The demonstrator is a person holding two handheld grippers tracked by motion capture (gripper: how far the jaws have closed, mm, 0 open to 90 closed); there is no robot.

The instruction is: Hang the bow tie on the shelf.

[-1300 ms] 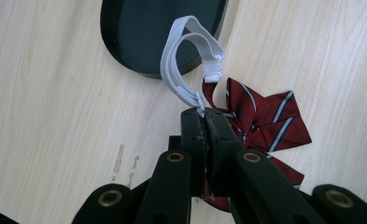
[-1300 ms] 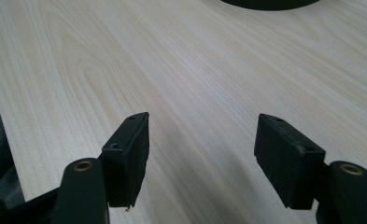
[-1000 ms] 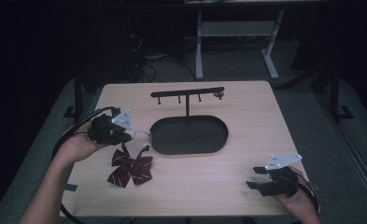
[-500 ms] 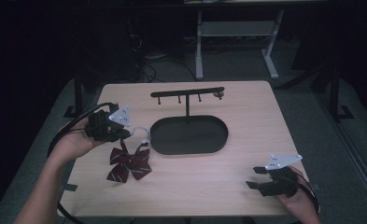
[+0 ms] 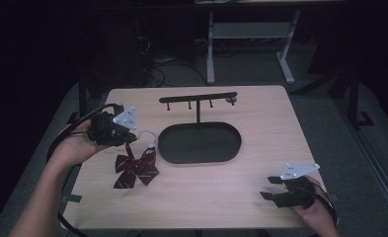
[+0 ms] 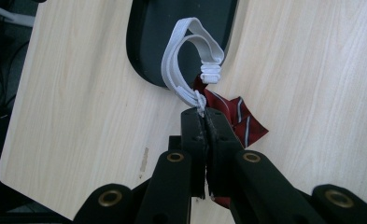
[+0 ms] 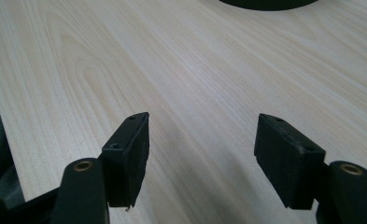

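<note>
In our left gripper view, the left gripper [image 6: 204, 114] pinches the bow tie's [image 5: 136, 169] white strap [image 6: 190, 56]; from above, the bow tie lies at the stand's [image 5: 200, 142] nine o'clock. Our right gripper [image 7: 202, 154] gapes empty.

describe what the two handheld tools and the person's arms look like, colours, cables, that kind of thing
Both tools are black. The left tool and the right tool each carry a pale grey three-cornered plate on top. Seen up close, the jaws are blocky black pads on arms with brass-coloured pivot rings. A black cable loops away from the left tool, and another trails from the right. Both forearms are bare, with no sleeves in sight.
</note>
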